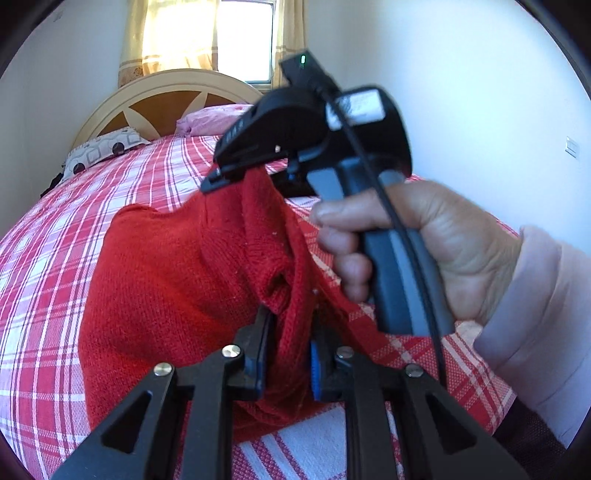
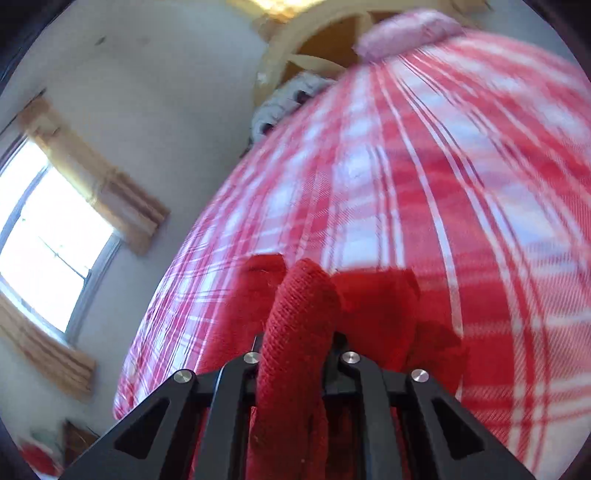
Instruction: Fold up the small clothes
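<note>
Left gripper (image 1: 288,354) w/ blue pads is clamped on a bunched fold of the red knitted sweater (image 1: 166,295), which drapes over the red-and-white plaid bedsheet (image 1: 55,277). Right gripper (image 2: 293,354), held in person's right hand (image 1: 417,247), pinches another edge of same sweater, lifted above the bed. Right-wrist view is blurred.

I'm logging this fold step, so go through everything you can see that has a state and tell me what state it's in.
Red knit garment: partly lifted off the bed, pinched at two spots.
Left tongs: shut on the red knit garment.
Right tongs: shut on a bunched fold of the garment.
Plaid bedspread: spread flat over the bed.
Curtains: partly drawn, a gap of window showing.
</note>
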`<state>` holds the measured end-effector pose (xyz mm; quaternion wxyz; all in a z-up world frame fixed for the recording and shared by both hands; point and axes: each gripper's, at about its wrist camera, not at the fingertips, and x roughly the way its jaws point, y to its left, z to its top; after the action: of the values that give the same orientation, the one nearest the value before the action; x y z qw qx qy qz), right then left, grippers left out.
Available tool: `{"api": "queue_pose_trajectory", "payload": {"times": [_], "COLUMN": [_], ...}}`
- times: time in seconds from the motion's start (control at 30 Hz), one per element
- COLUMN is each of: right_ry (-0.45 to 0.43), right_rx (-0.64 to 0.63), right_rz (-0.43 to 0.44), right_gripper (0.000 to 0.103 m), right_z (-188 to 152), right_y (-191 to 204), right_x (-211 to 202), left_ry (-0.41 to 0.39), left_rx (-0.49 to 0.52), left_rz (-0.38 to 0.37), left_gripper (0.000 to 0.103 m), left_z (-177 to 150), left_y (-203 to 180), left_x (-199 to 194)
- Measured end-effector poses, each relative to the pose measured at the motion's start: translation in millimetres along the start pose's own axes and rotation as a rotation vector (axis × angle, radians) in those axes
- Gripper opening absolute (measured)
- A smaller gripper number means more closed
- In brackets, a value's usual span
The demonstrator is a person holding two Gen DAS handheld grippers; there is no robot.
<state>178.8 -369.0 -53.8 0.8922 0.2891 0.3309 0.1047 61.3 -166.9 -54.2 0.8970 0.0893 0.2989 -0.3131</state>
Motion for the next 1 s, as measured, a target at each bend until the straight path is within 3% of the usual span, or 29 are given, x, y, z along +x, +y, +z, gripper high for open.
{"api": "queue_pose_trajectory", "payload": {"times": [0.1, 0.17, 0.3, 0.4, 0.5, 0.6, 0.7, 0.8, 0.83, 1.0], "right_ry": [-0.032, -0.009, 0.083, 0.008, -0.06, -0.117, -0.148, -0.18, -0.187, -0.138], "right_rx": [-0.079, -0.116, -0.043, 0.075, 0.142, 0.142, 0.111, 0.069, 0.059, 0.01], "right_rz": [-0.046, -0.136, -0.205, -0.241, -0.273, -0.2, -0.183, -0.181, -0.17, -0.207], "right_gripper": [0.011, 0.014, 0.033, 0.052, 0.053, 0.053, 0.053, 0.073, 0.078, 0.078], "right_z": [7, 7, -1, -3, -9, -30, -56, -87, -97, -123], "right_y": [7, 0, -35, -58, -65, -48, -21, 7, 15, 35], "right_x": [-9, -1, 18, -10, -48, -91, -114, -126, -126, -101], "left_ry": [-0.009, -0.001, 0.01, 0.027, 0.01, -0.035, -0.07, -0.059, -0.035, 0.109], "left_rx": [0.03, 0.045, 0.069, 0.087, 0.106, 0.091, 0.069, 0.007, -0.029, -0.139], "left_rz": [-0.002, -0.019, -0.037, -0.073, -0.104, -0.121, -0.095, -0.031, -0.002, 0.12], "left_gripper": [0.021, 0.025, 0.057, 0.073, 0.085, 0.097, 0.1, 0.103, 0.103, 0.103], "left_z": [0, -2, -6, -11, -16, -18, -19, -22, -22, -21], "left_y": [-9, -16, -22, -22, -17, -6, 8, 27, 36, 63], "left_x": [2, 1, -8, -22, -44, -69, -87, -89, -86, -61]}}
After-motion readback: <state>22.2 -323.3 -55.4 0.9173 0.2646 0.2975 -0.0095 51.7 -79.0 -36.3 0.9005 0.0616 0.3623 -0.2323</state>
